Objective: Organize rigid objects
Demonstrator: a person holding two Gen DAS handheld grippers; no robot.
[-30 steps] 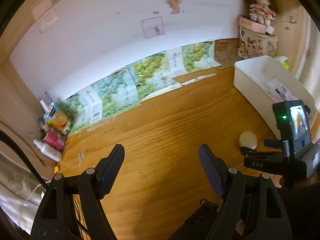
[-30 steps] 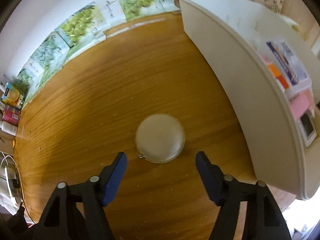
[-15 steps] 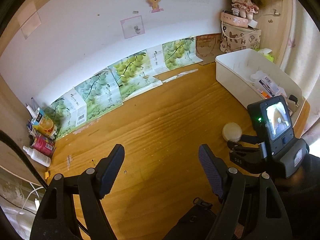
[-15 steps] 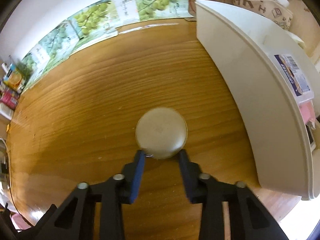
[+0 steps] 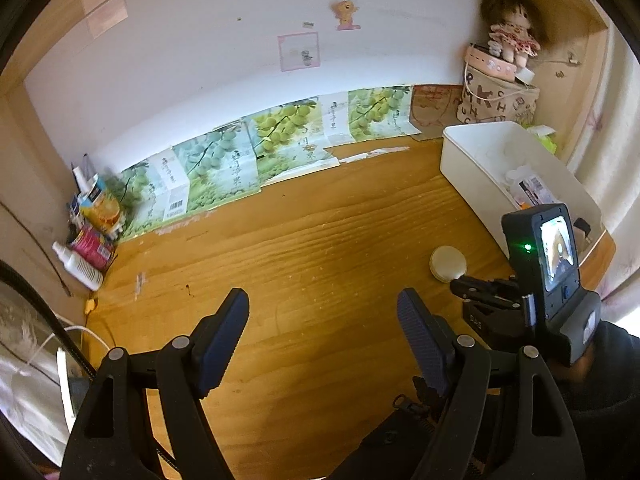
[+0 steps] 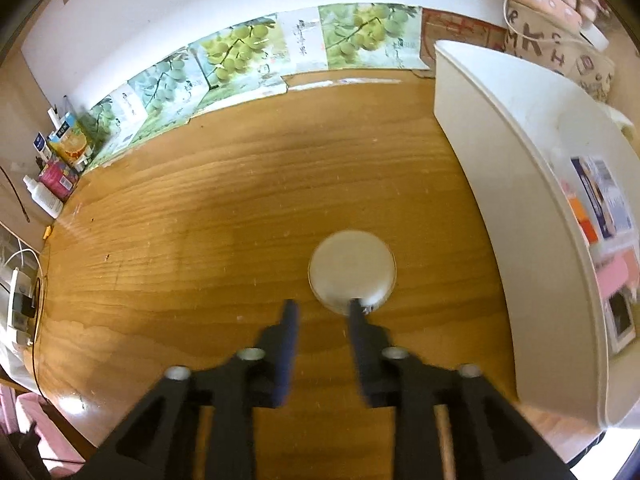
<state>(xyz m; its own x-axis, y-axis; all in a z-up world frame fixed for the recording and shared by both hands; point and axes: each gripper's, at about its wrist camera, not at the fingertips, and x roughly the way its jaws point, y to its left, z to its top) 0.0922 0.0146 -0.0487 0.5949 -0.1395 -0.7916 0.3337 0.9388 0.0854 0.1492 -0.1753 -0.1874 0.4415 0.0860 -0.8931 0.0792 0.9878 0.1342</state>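
Note:
A round cream case (image 6: 352, 268) lies flat on the wooden desk (image 6: 220, 220), just left of a white bin (image 6: 500, 160) holding several small packages. My right gripper (image 6: 320, 306) is low at the case's near edge, its fingers narrowed to a small gap with nothing between them. The right fingertip (image 6: 354, 308) overlaps the case's near rim and the case sits right of the gap. In the left wrist view the case (image 5: 448, 263) lies just beyond the right gripper (image 5: 460, 280), next to the bin (image 5: 460, 168). My left gripper (image 5: 324, 312) hovers open and empty over bare wood.
Bottles and cartons (image 5: 92, 236) crowd the back left corner. Grape-printed cardboard (image 5: 280, 140) leans along the back wall. A doll (image 5: 508, 36) sits on a lettered bag (image 5: 496, 100) behind the bin. A cable and white charger (image 6: 20, 300) lie at the left edge.
My right gripper's fingers have narrowed from wide open to a small gap, and the case now sits right of the gap instead of centred. The left gripper has stayed open.

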